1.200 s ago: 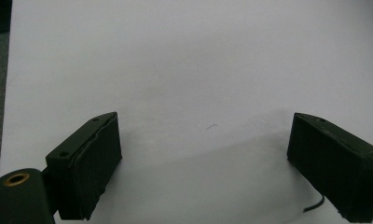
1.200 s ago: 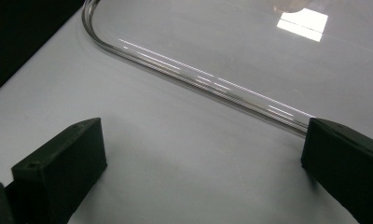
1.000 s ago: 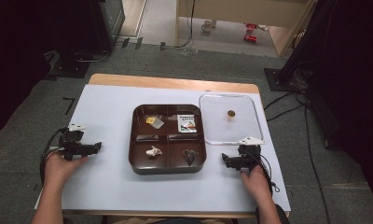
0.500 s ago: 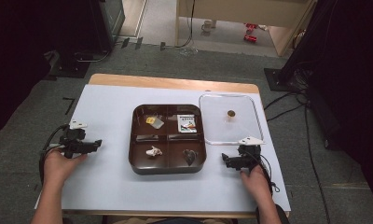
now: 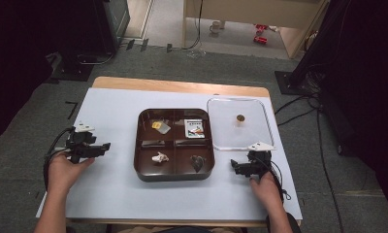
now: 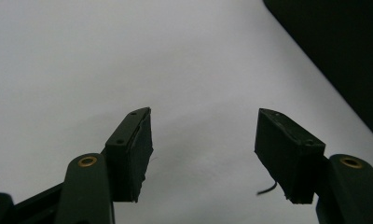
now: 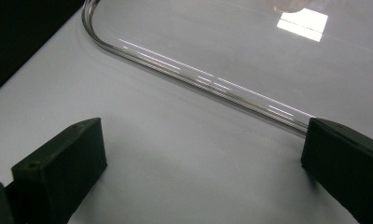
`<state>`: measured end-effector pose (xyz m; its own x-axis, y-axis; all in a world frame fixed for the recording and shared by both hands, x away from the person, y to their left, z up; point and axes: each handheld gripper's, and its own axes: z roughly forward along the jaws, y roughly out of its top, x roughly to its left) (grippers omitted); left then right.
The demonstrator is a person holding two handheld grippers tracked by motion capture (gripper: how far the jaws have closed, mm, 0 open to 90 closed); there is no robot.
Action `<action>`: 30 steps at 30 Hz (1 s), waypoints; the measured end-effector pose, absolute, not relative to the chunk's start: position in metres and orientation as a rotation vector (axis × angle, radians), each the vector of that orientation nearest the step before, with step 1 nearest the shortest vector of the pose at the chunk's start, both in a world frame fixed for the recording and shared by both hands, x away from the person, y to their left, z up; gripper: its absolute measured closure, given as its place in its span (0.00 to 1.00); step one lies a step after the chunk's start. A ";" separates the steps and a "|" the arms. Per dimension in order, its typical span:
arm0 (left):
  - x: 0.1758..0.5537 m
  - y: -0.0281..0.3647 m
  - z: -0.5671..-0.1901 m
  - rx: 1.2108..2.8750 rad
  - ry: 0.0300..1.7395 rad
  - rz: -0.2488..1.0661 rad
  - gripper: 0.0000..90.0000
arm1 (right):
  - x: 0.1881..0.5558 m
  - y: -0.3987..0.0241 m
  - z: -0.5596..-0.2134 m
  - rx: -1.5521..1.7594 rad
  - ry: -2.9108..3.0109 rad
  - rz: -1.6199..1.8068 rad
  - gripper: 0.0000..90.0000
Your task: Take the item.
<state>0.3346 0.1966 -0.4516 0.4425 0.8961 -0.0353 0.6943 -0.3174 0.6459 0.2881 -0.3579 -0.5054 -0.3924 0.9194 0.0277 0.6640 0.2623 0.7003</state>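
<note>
A dark brown tray with four compartments sits mid-table. It holds a yellow-and-clear packet, a printed card, a small white piece and a dark piece. My left gripper is held left of the tray and points toward it. Its jaws have just been closing partway and stand open over the white cover with nothing between them. My right gripper rests right of the tray, open wide, empty, close to the clear lid's rim.
A clear plastic lid with a small brown knob lies right of the tray. The white cover spans the wooden table. Cables trail from both grippers. Dark floor surrounds the table.
My left gripper has risen slightly off the table and its jaws stand narrower than before. The right gripper and everything in the tray have stayed put.
</note>
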 end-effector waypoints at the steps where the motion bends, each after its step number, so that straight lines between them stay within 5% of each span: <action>1: 0.334 0.194 -0.450 2.106 1.321 0.437 0.41 | 0.288 -0.358 -0.505 1.440 2.153 0.903 0.00; 30: 0.331 0.141 -0.421 2.113 1.046 0.372 0.44 | 0.288 -0.358 -0.505 1.438 2.152 0.902 0.00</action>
